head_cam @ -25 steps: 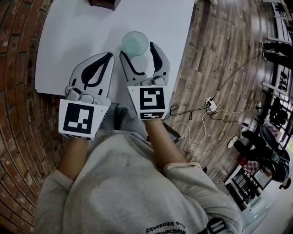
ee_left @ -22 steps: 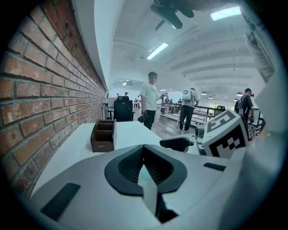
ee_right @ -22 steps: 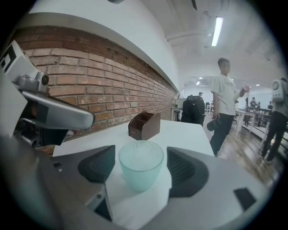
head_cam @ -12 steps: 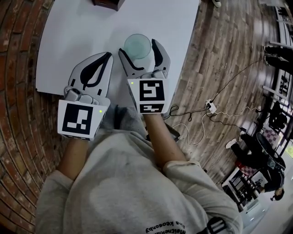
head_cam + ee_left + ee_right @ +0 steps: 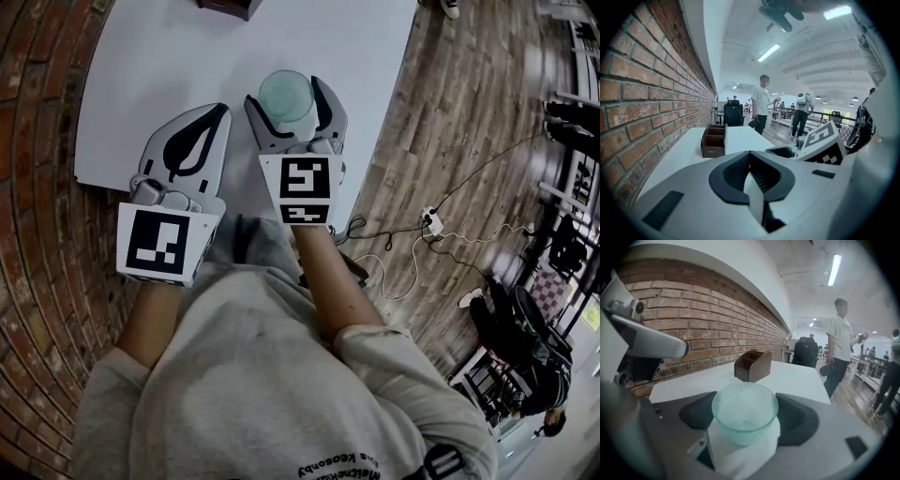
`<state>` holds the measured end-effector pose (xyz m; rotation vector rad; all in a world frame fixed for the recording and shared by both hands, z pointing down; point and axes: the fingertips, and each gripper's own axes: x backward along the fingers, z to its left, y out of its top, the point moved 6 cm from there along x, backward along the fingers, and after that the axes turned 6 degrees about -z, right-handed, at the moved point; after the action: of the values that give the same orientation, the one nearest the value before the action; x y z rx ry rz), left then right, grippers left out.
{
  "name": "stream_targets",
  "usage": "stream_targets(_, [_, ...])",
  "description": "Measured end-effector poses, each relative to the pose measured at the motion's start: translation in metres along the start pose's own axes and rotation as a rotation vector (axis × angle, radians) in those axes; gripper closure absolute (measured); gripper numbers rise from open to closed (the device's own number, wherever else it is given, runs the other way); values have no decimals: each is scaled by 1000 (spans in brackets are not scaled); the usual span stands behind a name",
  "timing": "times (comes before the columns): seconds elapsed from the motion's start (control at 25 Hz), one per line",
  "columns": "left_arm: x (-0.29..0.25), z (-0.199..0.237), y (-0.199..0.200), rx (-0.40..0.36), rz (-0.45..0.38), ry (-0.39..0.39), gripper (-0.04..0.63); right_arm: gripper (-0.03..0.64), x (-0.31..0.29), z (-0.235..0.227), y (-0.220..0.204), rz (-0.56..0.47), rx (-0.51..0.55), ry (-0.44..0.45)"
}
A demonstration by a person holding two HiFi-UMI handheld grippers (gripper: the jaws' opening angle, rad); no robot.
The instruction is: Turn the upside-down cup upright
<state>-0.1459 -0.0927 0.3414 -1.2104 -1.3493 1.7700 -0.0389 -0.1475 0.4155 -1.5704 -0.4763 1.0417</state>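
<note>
A pale green glass cup (image 5: 745, 416) stands upright, mouth up, on the white table (image 5: 159, 56). It sits between the jaws of my right gripper (image 5: 746, 411), which have just been opening and now stand wide. The dark pads (image 5: 799, 420) flank the rim without pressing on it. From the head view, the cup (image 5: 286, 94) shows as a round rim between the right gripper's (image 5: 287, 92) fingers, close to the table's right edge. My left gripper (image 5: 219, 112) lies over the table just left of it, shut and holding nothing, its jaws (image 5: 750, 153) closed together.
A brown wooden organizer box (image 5: 752, 365) stands further back on the table, also at the head view's top edge (image 5: 225, 6). A brick wall runs along the left. Wooden floor with cables (image 5: 412, 234) lies right of the table. People stand far behind the table (image 5: 840, 348).
The right gripper's jaws have spread wider and it has shifted forward slightly, so the cup now sits deeper between them. The left gripper has stayed put.
</note>
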Motion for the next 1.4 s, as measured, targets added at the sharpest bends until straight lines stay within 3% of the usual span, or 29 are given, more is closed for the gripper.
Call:
stream_targets(0.24, [-1, -3, 0, 1, 1, 0, 586, 236, 1, -3, 1, -51, -36, 15])
stream_targets(0.56, [10, -6, -1, -12, -20, 0, 586, 236, 13, -9, -8, -167, -413, 67])
stream_targets(1.16, [20, -6, 8, -40, -38, 7, 586, 236, 18, -4, -6, -296, -884, 213])
stream_targets(1.4, [23, -5, 1, -137, 31, -9, 584, 237, 26, -1, -9, -317, -991, 256])
